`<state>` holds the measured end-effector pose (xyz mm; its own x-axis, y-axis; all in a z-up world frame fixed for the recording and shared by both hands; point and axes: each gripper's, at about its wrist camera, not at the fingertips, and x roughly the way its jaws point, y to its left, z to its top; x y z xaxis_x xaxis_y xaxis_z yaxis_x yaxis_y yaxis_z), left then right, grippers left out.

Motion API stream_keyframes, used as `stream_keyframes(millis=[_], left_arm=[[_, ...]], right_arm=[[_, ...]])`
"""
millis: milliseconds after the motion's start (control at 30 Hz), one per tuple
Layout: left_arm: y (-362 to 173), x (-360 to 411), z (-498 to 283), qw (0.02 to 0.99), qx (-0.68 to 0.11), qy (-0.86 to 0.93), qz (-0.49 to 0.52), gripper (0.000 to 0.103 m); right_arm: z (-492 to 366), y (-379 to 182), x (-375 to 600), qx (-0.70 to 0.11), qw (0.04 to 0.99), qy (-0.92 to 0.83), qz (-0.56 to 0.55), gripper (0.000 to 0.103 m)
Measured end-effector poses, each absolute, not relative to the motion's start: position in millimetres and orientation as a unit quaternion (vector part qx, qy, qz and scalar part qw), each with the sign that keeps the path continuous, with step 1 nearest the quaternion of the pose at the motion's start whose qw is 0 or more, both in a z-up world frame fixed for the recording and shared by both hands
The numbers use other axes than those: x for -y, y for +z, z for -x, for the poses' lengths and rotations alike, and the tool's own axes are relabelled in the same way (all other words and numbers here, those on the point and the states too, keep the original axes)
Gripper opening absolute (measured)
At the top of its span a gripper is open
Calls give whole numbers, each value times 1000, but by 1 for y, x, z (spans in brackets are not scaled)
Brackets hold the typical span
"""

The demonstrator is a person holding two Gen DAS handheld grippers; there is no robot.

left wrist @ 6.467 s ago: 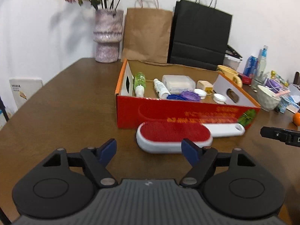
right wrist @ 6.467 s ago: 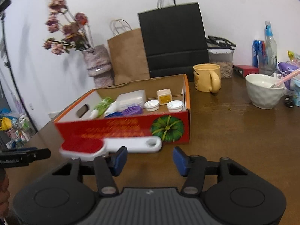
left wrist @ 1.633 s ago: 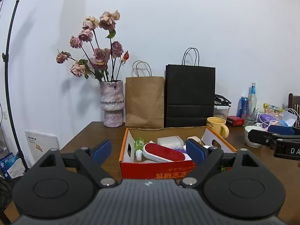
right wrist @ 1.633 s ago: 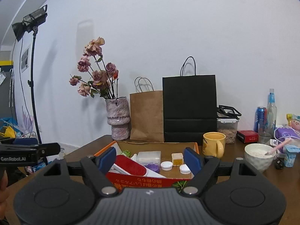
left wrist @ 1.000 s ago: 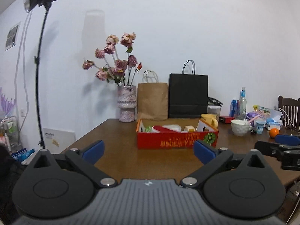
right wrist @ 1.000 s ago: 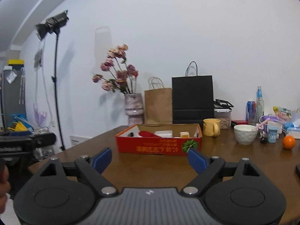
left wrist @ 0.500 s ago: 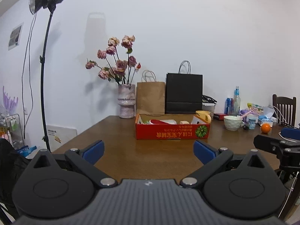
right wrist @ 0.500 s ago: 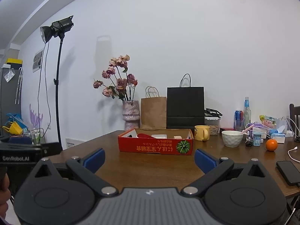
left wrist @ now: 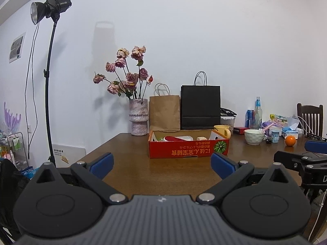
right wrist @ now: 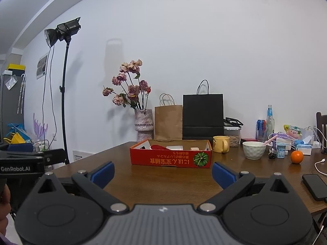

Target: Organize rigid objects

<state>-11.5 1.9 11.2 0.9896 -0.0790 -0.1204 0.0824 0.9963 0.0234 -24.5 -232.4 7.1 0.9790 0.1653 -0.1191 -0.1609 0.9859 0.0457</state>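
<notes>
A red cardboard box with a pumpkin print stands in the middle of the brown table. The red and white lint brush lies inside it among small white containers. Both grippers are held back from the table's near edge, well short of the box. My left gripper is open with nothing between its blue pads. My right gripper is open wide and holds nothing. Each gripper shows at the edge of the other's view.
Behind the box stand a vase of dried roses, a brown paper bag and a black bag. To the right are a yellow mug, a white bowl, an orange, bottles and a phone. A light stand rises at left.
Both grippers have drawn back from the box, which now looks smaller and farther. Over the last half second neither has shifted. The right jaws spread a little wider.
</notes>
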Motion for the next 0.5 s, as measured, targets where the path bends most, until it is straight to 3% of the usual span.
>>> stream_keyframes(millis=[500], left_arm=[[11, -2, 12, 997, -60, -49, -18, 103]], right_arm=[[25, 6, 230, -64, 994, 83, -21, 102]])
